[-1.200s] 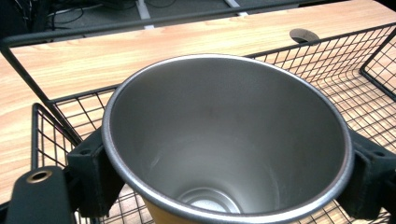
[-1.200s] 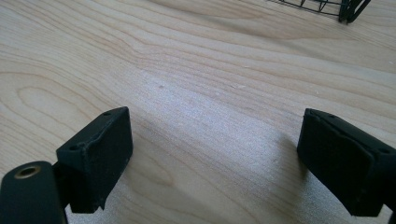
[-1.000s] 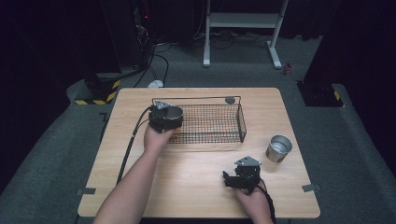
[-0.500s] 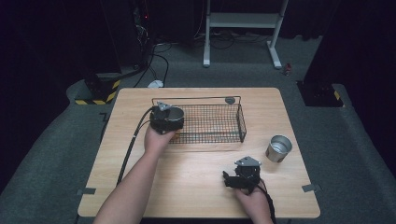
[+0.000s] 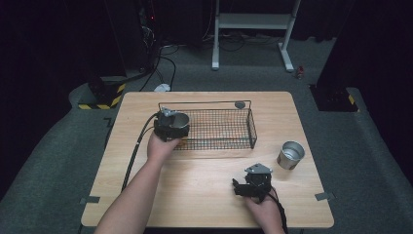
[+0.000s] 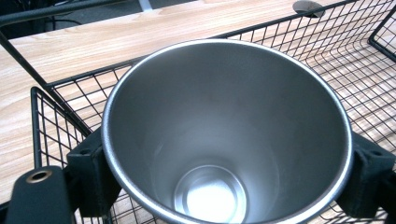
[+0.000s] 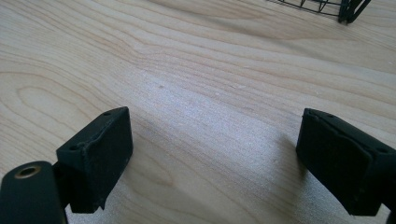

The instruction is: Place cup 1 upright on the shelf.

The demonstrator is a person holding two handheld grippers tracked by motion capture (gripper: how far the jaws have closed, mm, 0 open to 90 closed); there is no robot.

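At left centre of the high view we see the left gripper (image 5: 171, 127) clamped on a steel cup (image 5: 179, 120), at the left end of the wire basket (image 5: 221, 102). The left gripper view looks into the cup (image 6: 226, 135), 1 jaw on each side. Our right gripper (image 7: 212, 158) stands wide, empty, over bare table (image 7: 196, 60). A second cup (image 5: 290, 154) stands at right. We read no writing anywhere.

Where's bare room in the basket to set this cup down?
The wire basket is bare from the steel cup in the left gripper across to its right end. It is crowded only at the left end. A second cup stands on the table outside.
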